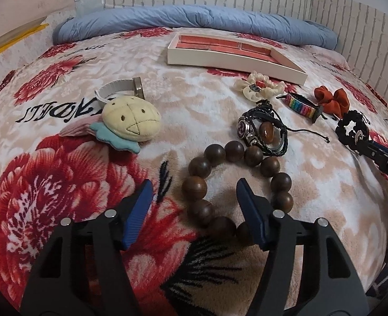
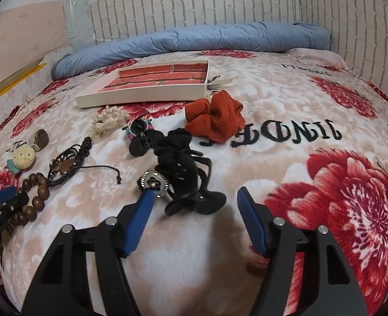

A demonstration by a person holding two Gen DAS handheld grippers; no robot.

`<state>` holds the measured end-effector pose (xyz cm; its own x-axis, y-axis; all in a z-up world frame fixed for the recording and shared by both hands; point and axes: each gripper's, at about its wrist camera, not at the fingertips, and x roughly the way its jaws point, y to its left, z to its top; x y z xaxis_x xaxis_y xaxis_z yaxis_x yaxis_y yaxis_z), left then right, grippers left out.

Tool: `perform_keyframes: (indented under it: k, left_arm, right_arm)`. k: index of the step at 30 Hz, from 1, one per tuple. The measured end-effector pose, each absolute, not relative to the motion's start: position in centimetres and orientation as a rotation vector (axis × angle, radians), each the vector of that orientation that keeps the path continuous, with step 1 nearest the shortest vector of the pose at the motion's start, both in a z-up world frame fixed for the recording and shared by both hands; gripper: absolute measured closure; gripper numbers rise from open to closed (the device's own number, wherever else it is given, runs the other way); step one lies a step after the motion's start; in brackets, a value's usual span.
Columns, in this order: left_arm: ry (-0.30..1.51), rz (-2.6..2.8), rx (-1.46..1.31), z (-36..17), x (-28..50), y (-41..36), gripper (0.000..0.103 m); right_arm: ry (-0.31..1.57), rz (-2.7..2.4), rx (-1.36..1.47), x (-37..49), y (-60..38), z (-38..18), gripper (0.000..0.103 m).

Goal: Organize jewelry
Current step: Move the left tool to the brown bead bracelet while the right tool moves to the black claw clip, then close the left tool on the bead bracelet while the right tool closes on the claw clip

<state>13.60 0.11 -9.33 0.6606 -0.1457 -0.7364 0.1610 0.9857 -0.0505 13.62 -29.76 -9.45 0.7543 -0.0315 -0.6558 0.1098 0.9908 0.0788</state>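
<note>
My left gripper (image 1: 194,189) is open over a brown wooden bead bracelet (image 1: 202,166); its right finger sits inside the ring and its left finger outside. It also shows in the right wrist view (image 2: 6,196). My right gripper (image 2: 194,194) is open around a black hair claw with a black scrunchie (image 2: 186,168) and a silver charm (image 2: 154,183). A black leather bracelet (image 1: 262,131), a rainbow strap (image 1: 300,105), an orange scrunchie (image 2: 215,118) and a cream scrunchie (image 1: 257,87) lie on the bed. A white tray with a red brick lining (image 2: 141,97) stands farther back.
A plush toy (image 1: 130,123) and a silver watch (image 1: 125,89) lie at the left. A floral blanket (image 2: 312,131) covers the bed. A rolled blue quilt (image 2: 194,39) lies along the white brick-pattern wall. The right gripper's finger shows at the left view's right edge (image 1: 383,158).
</note>
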Motion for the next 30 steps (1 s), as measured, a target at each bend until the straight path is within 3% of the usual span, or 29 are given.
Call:
perform_keyframes:
  k: [15, 20, 30]
  left_arm:
    - [0.84, -0.192, 0.012, -9.6, 13.7, 0.2, 0.055]
    - [0.844, -0.197, 0.009, -9.7, 13.8, 0.2, 0.057]
    - [0.854, -0.217, 0.03, -9.7, 13.9, -0.4, 0.074]
  right_arm:
    - [0.737, -0.003, 0.175, 14.2, -31.0, -9.6, 0.046]
    - [0.762, 0.05, 0.24, 14.4, -32.2, -10.2, 0.054]
    - [0.755, 0.074, 0.251, 14.4, -33.3, -9.9, 0.056]
